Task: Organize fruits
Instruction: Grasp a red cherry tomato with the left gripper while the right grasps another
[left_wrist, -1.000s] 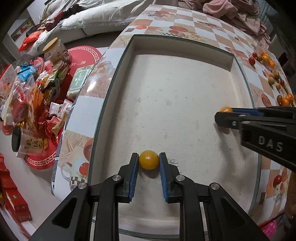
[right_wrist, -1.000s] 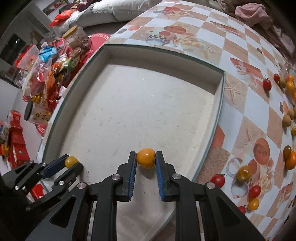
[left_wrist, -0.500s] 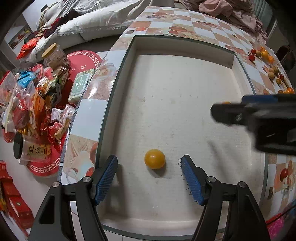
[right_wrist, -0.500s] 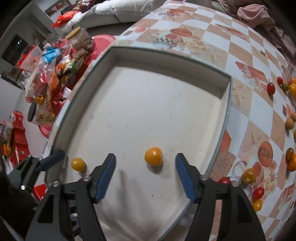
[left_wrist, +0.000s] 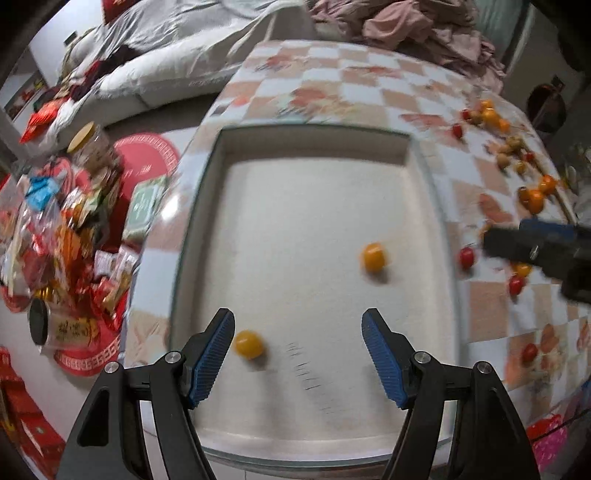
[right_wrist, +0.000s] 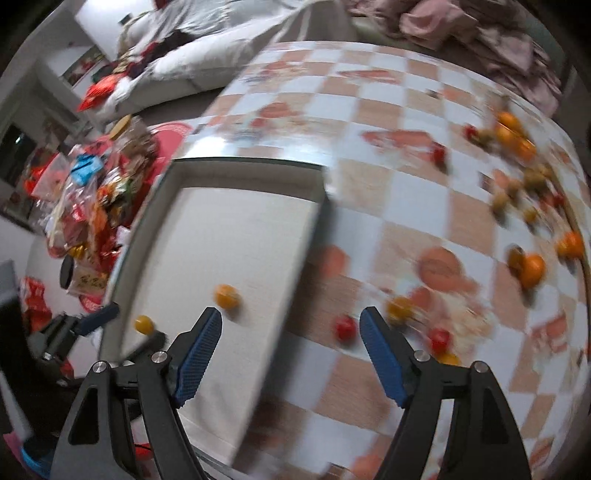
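A white tray (left_wrist: 207, 236) sunk in the chequered table holds two small yellow-orange fruits. One fruit (left_wrist: 249, 344) lies just inside the left finger of my left gripper (left_wrist: 298, 354), which is open and empty. The other fruit (left_wrist: 373, 256) lies near the tray's right side. My right gripper (right_wrist: 290, 360) is open and empty over the tray's right rim (right_wrist: 295, 273); both fruits show there, one (right_wrist: 226, 296) near its left finger, one (right_wrist: 143, 324) further left. Red and orange fruits (right_wrist: 345, 328) lie loose on the table.
More small fruits (left_wrist: 532, 194) are scattered over the table's right side (right_wrist: 524, 266). Snack packets and a jar (left_wrist: 92, 147) crowd the floor to the left. Bedding and clothes (left_wrist: 406, 26) lie beyond the table. The right gripper's tip (left_wrist: 535, 251) reaches in from the right.
Both grippers have opened and let go of their fruits into the tray, then pulled back. The right gripper has swung right toward the loose fruits on the table.
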